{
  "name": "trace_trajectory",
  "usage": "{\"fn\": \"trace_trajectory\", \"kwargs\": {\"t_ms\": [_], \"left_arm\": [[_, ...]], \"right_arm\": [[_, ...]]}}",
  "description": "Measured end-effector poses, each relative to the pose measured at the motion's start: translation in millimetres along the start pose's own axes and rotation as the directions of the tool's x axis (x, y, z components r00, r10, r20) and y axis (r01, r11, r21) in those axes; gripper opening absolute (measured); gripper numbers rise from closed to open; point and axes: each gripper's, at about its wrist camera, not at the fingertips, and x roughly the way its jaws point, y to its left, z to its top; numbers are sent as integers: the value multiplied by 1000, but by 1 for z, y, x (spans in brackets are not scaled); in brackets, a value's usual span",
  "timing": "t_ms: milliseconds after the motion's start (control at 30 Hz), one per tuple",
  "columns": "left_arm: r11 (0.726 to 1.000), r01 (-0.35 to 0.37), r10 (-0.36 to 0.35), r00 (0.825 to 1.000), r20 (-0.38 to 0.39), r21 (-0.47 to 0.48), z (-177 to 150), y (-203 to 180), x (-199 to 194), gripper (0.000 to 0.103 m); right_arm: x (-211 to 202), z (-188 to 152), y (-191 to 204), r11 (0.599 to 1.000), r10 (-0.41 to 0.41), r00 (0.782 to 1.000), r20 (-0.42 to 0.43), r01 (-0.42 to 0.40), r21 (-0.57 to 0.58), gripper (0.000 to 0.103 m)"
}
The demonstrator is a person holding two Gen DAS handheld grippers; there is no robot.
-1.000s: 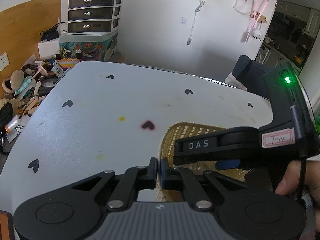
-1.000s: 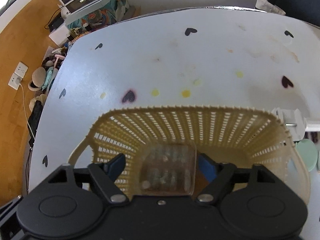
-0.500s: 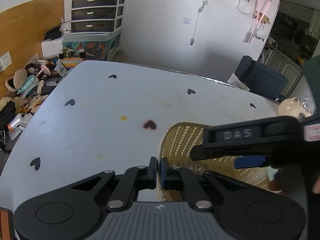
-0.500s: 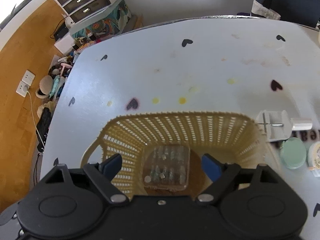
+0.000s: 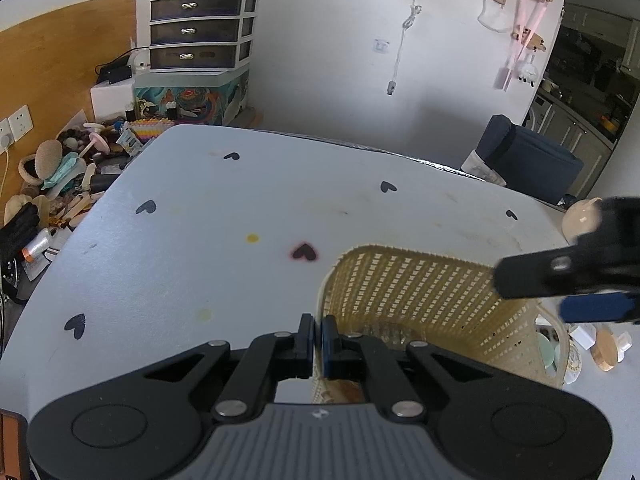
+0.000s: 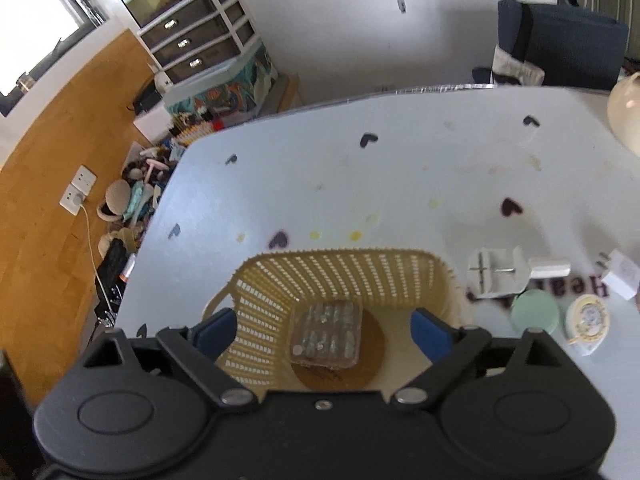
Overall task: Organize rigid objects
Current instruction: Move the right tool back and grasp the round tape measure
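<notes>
A tan plastic basket (image 6: 352, 272) stands on the white table with heart marks. Inside it a clear plastic box (image 6: 326, 332) lies on a brown round disc (image 6: 374, 356). My right gripper (image 6: 324, 330) is open and empty, above the basket. My left gripper (image 5: 317, 338) is shut on the basket's near-left rim (image 5: 320, 312). The right gripper's blue-tipped fingers (image 5: 596, 307) show at the right of the left wrist view.
Right of the basket lie a white plastic holder (image 6: 498, 274), a mint green disc (image 6: 535, 312), a round printed lid (image 6: 588, 318) and a white plug (image 6: 620, 274). A cream pot (image 6: 624, 108) stands at the far right. Clutter covers the floor at the left.
My right gripper has risen and drawn back from the basket, leaving the clear box inside. The left gripper has kept its hold on the rim.
</notes>
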Motion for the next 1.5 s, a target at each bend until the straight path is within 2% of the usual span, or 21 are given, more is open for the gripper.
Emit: {"fn": "trace_trajectory", "kwargs": {"t_ms": [467,833,1200,1300,1500], "left_arm": [[1000,-20,20,1000,3,13,-1,-5,0,3],[1000,-20,20,1000,4,14,-1,-5,0,3],[1000,-20,20,1000,3,16,-1,-5,-1,3],[1000,-19,19,1000,3,13,-1,-5,0,3],[1000,-14,14,1000,1,8,0,-4,1,3]], "right_arm": [[-58,-14,-24,996,-57,989,136,66,-68,103],[-88,-48,-71,977,-147,947,287,184,-104,103],[-46,-85,-146,949,-298,915,273,316,-21,103],[-29,-95,-161,936,-326,903,279,349,-36,103],[2,-106,-183,916,-368,894,258,396,-65,103]]}}
